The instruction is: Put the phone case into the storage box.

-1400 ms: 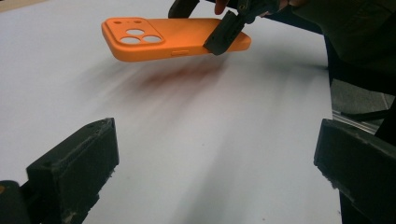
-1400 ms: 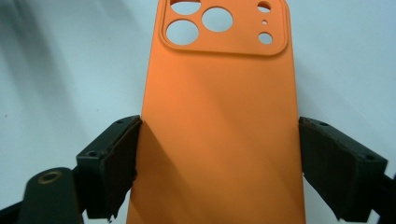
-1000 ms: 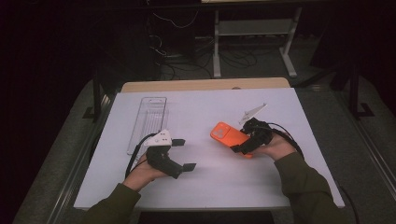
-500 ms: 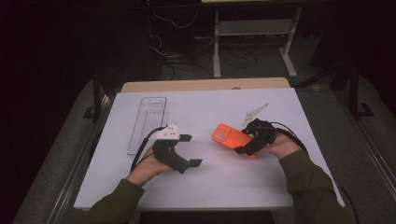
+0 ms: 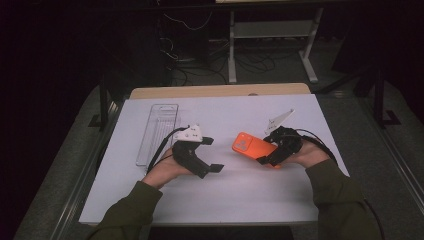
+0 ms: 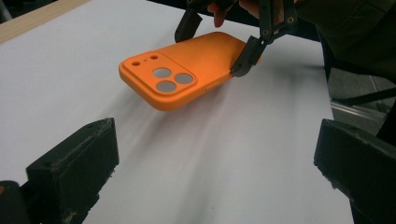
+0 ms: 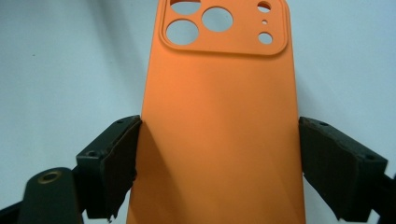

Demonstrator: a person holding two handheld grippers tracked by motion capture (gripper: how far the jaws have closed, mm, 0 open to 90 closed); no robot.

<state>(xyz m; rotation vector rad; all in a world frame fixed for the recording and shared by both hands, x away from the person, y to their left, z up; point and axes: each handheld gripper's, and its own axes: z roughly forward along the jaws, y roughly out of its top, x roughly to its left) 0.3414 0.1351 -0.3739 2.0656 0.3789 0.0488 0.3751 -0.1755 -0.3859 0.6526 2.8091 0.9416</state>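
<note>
An orange phone case (image 5: 248,145) with camera cut-outs is held tilted just above the white table cover (image 5: 225,200). My right gripper (image 5: 262,147) is shut on it across its width; in the right gripper view both pads press the long edges of the case (image 7: 219,93), gripper (image 7: 219,154). My left gripper (image 5: 214,154) stands open left of the case, with nothing between its jaws. In the left gripper view the case (image 6: 187,79) floats ahead of my wide-open left gripper (image 6: 215,172), with the right gripper (image 6: 217,42) clamped on its far end.
A clear plastic tray (image 5: 159,131) lies on the cover at the back left. The wooden table edge (image 5: 220,91) runs along the back. Dark floor, cables and a metal stand lie beyond.
My left gripper has moved right towards the phone case and risen slightly. The right gripper and the case have stayed in place.
</note>
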